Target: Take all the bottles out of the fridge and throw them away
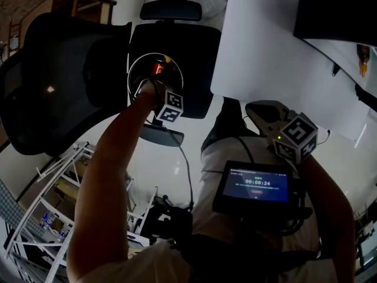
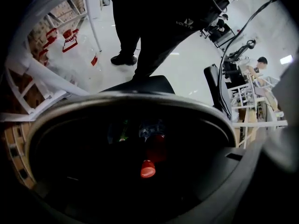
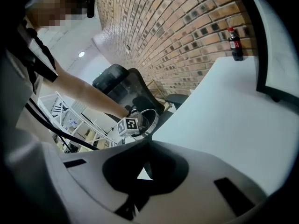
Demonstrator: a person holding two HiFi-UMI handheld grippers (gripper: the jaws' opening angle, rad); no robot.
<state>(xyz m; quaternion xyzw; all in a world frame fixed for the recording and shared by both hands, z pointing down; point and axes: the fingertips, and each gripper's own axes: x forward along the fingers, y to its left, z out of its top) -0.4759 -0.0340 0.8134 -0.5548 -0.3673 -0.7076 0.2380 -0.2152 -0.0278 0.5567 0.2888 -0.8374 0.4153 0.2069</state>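
The left tongs (image 1: pixel 152 84) point steeply down into the mouth of a round bin (image 2: pixel 135 98). Their jaws stand apart and pinch nothing. Straight below them, deep in the bin, lies 1 bottle (image 2: pixel 153 146), its red cap (image 2: pixel 148 168) turned up toward the tongs and clear of both jaws. I judge this one thrown away.

The right tongs (image 1: pixel 256 109) are closed on nothing and hang off to the side of the left pair, by the edge of the white tabletop (image 3: pixel 224 111). Far beyond them, at the back of that tabletop by the brick wall, 1 cola bottle (image 3: pixel 235 43) stands upright. No view shows the fridge.

The likeliest slip is the open jaws catching the bin's metal rim as they lift out, which could tip the bin. Reaching across the tabletop with closed tongs could also knock the far bottle over.
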